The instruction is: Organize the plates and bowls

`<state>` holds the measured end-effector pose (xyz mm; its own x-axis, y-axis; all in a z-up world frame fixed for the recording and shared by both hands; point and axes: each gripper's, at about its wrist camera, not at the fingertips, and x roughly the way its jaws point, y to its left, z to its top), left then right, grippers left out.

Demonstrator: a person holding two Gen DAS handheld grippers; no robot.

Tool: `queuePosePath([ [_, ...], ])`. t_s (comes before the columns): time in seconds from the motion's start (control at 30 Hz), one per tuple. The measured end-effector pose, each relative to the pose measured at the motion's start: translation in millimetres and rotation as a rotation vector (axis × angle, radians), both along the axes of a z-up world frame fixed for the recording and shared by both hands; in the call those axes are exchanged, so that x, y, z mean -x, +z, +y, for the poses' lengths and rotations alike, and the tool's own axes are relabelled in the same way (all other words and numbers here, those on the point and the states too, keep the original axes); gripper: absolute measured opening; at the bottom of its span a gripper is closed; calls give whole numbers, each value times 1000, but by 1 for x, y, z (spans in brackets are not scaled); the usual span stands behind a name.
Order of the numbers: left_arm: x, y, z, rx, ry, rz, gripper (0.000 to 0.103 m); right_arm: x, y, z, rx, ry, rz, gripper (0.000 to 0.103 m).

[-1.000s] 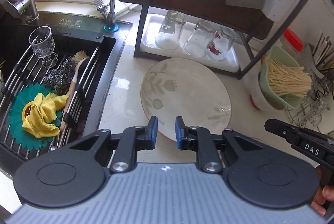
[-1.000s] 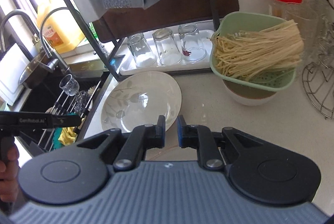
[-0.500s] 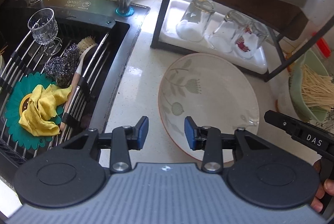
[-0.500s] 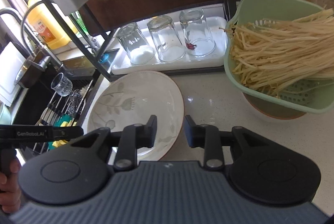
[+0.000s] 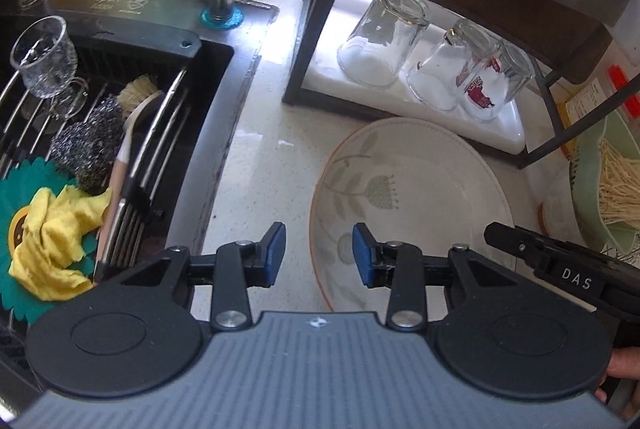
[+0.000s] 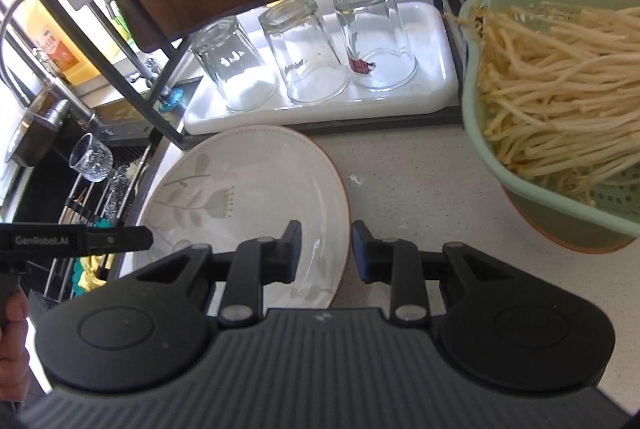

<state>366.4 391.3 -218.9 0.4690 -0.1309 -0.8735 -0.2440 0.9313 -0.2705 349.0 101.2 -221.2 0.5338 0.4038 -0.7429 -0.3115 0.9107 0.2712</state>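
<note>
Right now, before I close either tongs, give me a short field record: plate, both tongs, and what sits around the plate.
plate: flat on the counter, floral print, not gripped
left tongs: open, straddling the plate's left rim
right tongs: open, straddling the plate's right rim
behind plate: three upturned glasses on a white tray
right of plate: green colander of sprouts
left of plate: sink

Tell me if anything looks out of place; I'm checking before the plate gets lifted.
Nothing is spilled or broken. The plate lies flat on the counter, and both claws, left and right, are open at its rim.
</note>
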Motion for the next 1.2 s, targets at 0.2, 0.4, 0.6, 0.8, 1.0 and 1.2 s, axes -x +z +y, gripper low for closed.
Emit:
queuePosePath([
  [0.2, -16, -9, -2, -12, -12, -3, 21, -11, -9, 2, 15, -12, 22, 17],
  [0.4, -15, -9, -2, -27, -3, -12, 12, -17, -9, -3, -14, 6, 54, 15],
  [0.6, -7, -6, 5, 2, 20, -3, 12, -15, -4, -5, -25, 36, 73, 13],
  [0.8, 9, 6, 9, 43, 42, -14, 12, -3, 5, -8, -45, 56, 67, 12],
  [1.0, 26, 28, 4, 61, 33, -50, 12, 11, 18, -19, -90, 38, 72, 11],
  [1.2, 47, 50, -5, 67, 9, -87, 12, 35, 34, -32, -104, 26, 39, 11],
])
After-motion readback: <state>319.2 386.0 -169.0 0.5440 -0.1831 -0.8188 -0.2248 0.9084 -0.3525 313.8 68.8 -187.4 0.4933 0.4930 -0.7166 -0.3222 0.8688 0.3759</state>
